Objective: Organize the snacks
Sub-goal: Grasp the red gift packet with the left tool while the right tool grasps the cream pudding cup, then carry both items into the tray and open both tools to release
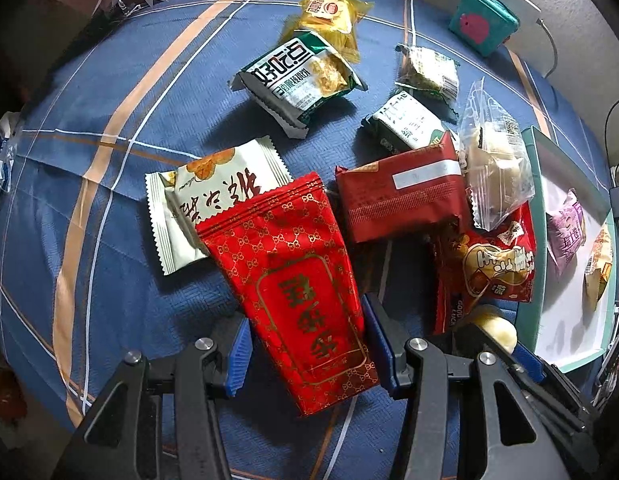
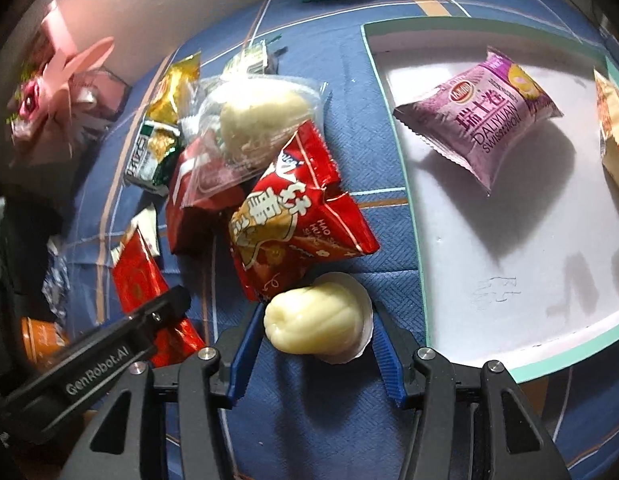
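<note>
The red gold-patterned pouch (image 1: 293, 280) lies on the blue checked cloth (image 1: 109, 120) between the 2 blue pads of my left tongs (image 1: 305, 352), which press its sides and grip it, its top end overlapping a cream packet (image 1: 197, 196). The pale bun-shaped sweet (image 2: 313, 316) sits between the fingers of my right tongs (image 2: 313, 344), which stand open just beside it. The teal-edged tray (image 2: 413, 220) to its right holds a purple roll packet (image 2: 481, 120).
</note>
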A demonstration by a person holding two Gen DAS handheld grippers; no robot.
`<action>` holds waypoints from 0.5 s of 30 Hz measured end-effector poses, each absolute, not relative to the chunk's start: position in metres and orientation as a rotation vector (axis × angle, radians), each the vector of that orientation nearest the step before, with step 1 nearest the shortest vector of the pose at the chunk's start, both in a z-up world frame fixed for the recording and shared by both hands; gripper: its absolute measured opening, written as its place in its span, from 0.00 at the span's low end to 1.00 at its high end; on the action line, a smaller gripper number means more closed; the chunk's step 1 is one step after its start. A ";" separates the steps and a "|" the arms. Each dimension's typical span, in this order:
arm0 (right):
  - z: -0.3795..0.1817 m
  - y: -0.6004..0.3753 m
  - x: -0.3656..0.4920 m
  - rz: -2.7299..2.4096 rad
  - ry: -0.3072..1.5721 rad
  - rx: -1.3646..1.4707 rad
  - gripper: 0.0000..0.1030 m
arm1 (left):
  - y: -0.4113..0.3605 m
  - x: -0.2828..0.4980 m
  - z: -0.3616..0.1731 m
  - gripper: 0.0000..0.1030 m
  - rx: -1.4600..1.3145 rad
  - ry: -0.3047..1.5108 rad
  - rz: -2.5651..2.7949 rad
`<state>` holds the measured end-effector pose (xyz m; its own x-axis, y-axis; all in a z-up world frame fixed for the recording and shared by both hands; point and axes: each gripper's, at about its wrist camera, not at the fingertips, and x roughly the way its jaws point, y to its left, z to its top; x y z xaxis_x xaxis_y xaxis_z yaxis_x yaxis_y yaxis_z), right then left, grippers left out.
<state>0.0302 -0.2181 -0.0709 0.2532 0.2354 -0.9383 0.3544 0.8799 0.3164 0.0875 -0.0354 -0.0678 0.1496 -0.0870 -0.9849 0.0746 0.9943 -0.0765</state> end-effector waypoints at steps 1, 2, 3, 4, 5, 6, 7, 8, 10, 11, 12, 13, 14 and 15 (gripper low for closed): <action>-0.071 -0.222 0.030 -0.086 1.327 0.548 0.55 | -0.036 0.087 -0.068 0.52 -0.009 1.417 -0.115; -0.070 -0.225 0.029 -0.085 1.324 0.565 0.55 | -0.036 0.088 -0.069 0.52 -0.008 1.418 -0.115; -0.065 -0.234 0.031 -0.085 1.323 0.576 0.55 | -0.036 0.087 -0.070 0.52 -0.006 1.419 -0.114; -0.064 -0.237 0.031 -0.084 1.321 0.588 0.55 | -0.036 0.087 -0.071 0.52 -0.005 1.421 -0.113; -0.064 -0.240 0.031 -0.084 1.318 0.600 0.55 | -0.036 0.088 -0.071 0.52 -0.003 1.422 -0.113; -0.064 -0.245 0.032 -0.083 1.314 0.617 0.55 | -0.036 0.088 -0.072 0.52 -0.001 1.423 -0.112; -0.064 -0.248 0.031 -0.082 1.311 0.631 0.52 | -0.036 0.088 -0.073 0.52 0.001 1.423 -0.111; -0.062 -0.249 0.028 -0.086 1.308 0.641 0.51 | -0.037 0.088 -0.073 0.52 0.004 1.422 -0.110; -0.059 -0.259 0.024 -0.081 1.303 0.649 0.51 | -0.037 0.087 -0.072 0.52 0.008 1.417 -0.108; -0.059 -0.261 0.024 -0.079 1.303 0.650 0.51 | -0.037 0.088 -0.070 0.52 0.010 1.414 -0.108; -0.058 -0.264 0.025 -0.078 1.302 0.646 0.51 | -0.038 0.087 -0.069 0.52 0.010 1.410 -0.107; -0.058 -0.264 0.024 -0.107 1.288 0.622 0.51 | -0.038 0.087 -0.066 0.52 0.009 1.406 -0.105; -0.058 -0.265 0.024 -0.107 1.289 0.620 0.51 | -0.038 0.087 -0.063 0.52 0.009 1.399 -0.104; -0.057 -0.264 0.023 -0.107 1.289 0.619 0.51 | -0.038 0.085 -0.060 0.52 0.008 1.392 -0.102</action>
<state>0.0228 -0.2638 -0.0569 0.2977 0.2609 -0.9183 0.4090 0.8343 0.3696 0.0854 -0.0382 -0.0599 0.1739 -0.0673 -0.9825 0.0766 0.9956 -0.0546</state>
